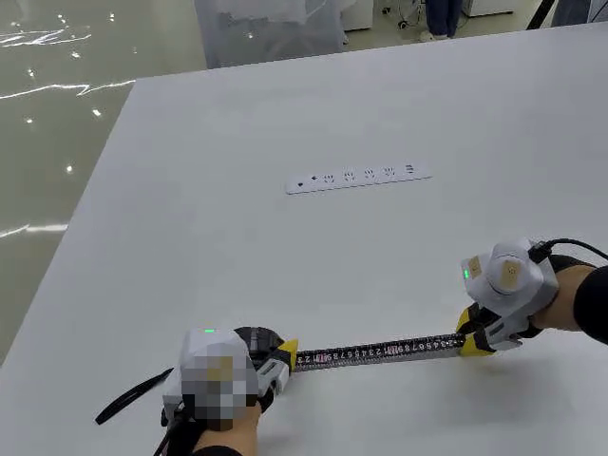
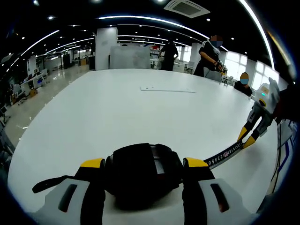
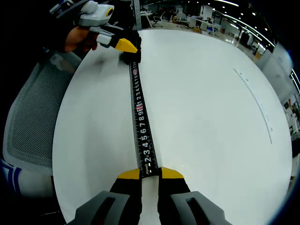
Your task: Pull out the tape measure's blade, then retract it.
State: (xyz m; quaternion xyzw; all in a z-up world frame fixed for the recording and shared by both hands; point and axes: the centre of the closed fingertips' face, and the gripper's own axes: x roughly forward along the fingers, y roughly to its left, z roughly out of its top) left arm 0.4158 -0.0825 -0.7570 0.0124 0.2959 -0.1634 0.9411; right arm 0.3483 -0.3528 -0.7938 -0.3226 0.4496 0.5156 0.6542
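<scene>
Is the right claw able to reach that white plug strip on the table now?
Probably not yet: the right claw is busy, shut on the blade. The table between it and the plug strip is bare, so the way looks free once it lets go.

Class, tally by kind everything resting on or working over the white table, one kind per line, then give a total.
Black plastic tape measure, blade drawn out: 1
Flat white socket strip: 1
Yellow-tipped grippers, left gripper and right gripper: 2
Total: 4
</scene>
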